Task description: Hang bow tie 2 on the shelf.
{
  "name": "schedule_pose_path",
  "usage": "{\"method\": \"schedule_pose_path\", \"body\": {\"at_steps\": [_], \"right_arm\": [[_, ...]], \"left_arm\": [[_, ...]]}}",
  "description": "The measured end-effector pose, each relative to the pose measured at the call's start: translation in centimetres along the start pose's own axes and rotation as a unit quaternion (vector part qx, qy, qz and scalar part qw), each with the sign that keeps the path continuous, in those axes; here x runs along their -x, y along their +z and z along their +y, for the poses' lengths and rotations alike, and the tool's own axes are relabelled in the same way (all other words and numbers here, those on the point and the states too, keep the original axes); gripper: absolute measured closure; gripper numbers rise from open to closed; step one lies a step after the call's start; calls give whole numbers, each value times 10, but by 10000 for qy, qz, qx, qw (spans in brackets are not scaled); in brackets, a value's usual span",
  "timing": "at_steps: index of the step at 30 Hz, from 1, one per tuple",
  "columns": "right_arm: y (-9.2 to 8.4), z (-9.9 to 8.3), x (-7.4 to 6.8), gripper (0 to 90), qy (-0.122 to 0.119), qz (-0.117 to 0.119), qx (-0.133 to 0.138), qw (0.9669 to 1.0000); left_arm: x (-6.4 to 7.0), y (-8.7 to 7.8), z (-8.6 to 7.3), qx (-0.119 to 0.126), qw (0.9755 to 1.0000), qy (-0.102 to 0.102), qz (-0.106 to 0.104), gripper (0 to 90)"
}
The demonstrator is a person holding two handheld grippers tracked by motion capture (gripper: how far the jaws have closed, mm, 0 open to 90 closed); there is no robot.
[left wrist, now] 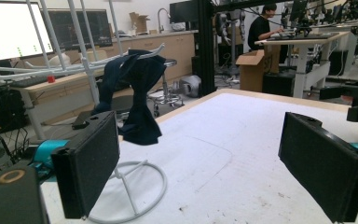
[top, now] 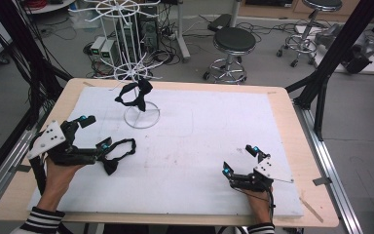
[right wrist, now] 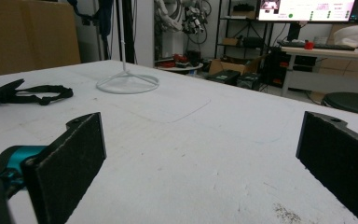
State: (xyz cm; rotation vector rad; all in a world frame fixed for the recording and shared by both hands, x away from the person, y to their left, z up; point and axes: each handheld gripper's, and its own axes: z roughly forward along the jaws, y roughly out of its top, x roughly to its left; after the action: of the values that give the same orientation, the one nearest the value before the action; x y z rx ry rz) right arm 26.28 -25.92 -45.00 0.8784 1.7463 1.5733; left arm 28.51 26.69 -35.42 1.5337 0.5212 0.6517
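Hanging one black fabric bow tie (top: 135, 95) on white wire stand (top: 141, 118); second black bow tie (top: 117, 155) lying flat beside left gripper (top: 93, 132), probably awaiting hanging; right gripper (top: 241, 158) idling apart, both spread wide, grasping nothing.

So we've got the wire stand (top: 141, 117) sitting ahead and to the right of our left gripper (top: 93, 132), one bow tie (top: 135, 95) hanging on it. Another bow tie (top: 118, 153) lies just right of that gripper. Our right gripper (top: 241, 160) sits well apart, near the table's (top: 277, 95) front edge.
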Motion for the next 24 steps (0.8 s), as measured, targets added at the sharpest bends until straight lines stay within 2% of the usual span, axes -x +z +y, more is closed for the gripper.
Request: {"method": "schedule_pose_path", "body": {"at_steps": [8,13,16,19,21,24], "right_arm": [[0,0,1,6,-21,7,24,10000],[0,0,1,6,59,16,26,10000],[0,0,1,6,24,8,27,10000],[0,0,1,6,34,29,18,10000],[0,0,1,6,68,22,11,10000],[0,0,1,6,50,19,23,10000]], "left_arm": [[0,1,-1,-114,9999,13,-53,128],[-3,1,-4,-410,9987,60,-286,128],[-8,1,-6,-570,9976,84,-387,128],[-11,3,-6,-705,9960,123,-536,128],[-15,5,-6,-783,9937,187,-781,126],[-19,6,-7,-947,9907,230,-953,117]]}}
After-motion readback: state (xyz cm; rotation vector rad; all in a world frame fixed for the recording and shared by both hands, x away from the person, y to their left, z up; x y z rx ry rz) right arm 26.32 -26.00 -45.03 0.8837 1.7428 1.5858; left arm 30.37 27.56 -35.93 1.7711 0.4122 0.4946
